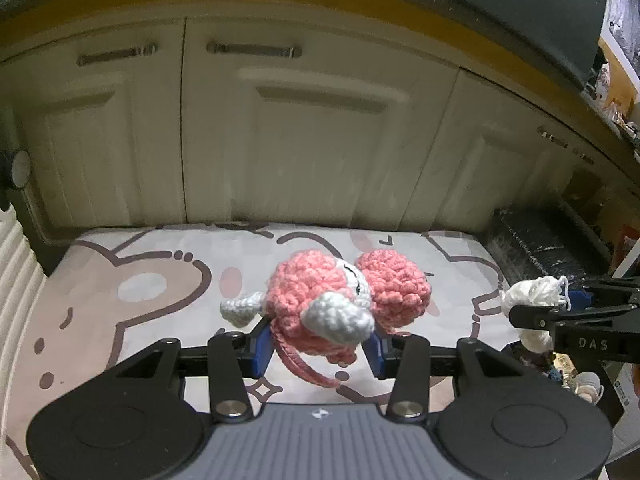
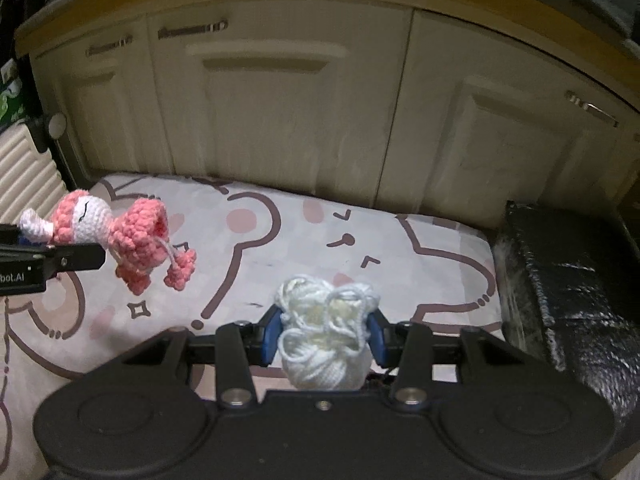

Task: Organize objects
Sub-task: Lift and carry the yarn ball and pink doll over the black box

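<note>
Fingers clamp pink crochet toy (image 1: 320, 312) left, white yarn pouch (image 2: 326, 340) right.

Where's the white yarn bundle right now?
The white yarn bundle is clamped in the right hand-held gripper, held above the cartoon-print mat. In the left wrist view it shows at far right, right of the pink crochet toy.

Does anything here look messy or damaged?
Only the white yarn bundle in the right gripper: its strands hang in loose, tangled loops. The pink crocheted toy in the left gripper looks intact.
</note>
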The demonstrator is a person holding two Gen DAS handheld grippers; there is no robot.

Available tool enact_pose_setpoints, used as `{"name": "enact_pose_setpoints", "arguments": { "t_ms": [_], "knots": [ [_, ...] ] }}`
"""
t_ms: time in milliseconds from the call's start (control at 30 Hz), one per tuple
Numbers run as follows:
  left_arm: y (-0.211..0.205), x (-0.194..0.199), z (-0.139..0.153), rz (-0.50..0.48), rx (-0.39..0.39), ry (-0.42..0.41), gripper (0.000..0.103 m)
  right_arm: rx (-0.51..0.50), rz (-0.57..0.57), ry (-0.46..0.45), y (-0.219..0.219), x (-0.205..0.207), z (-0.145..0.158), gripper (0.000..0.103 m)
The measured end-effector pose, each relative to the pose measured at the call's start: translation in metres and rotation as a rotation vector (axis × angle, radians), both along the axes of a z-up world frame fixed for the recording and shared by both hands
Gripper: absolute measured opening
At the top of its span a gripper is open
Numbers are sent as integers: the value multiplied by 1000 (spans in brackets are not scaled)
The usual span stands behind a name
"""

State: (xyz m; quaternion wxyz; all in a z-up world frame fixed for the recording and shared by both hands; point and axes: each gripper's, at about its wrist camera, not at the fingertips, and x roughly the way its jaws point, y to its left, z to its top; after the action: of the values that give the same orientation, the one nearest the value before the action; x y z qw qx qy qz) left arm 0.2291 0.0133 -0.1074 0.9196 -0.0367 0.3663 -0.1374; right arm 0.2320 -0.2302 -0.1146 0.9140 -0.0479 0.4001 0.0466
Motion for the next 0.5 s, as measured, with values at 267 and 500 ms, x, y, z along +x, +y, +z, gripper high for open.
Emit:
{"name": "enact_pose_setpoints", "arguments": {
  "t_ms": [267, 500],
  "knots": [
    [1, -18, 16, -1, 9, -30, 46, 38, -40, -25, 0, -18, 13, 45],
    [-1, -29, 24, -3, 15, -33, 46, 59, -54, -40, -2, -32, 21, 45]
  ]
}}
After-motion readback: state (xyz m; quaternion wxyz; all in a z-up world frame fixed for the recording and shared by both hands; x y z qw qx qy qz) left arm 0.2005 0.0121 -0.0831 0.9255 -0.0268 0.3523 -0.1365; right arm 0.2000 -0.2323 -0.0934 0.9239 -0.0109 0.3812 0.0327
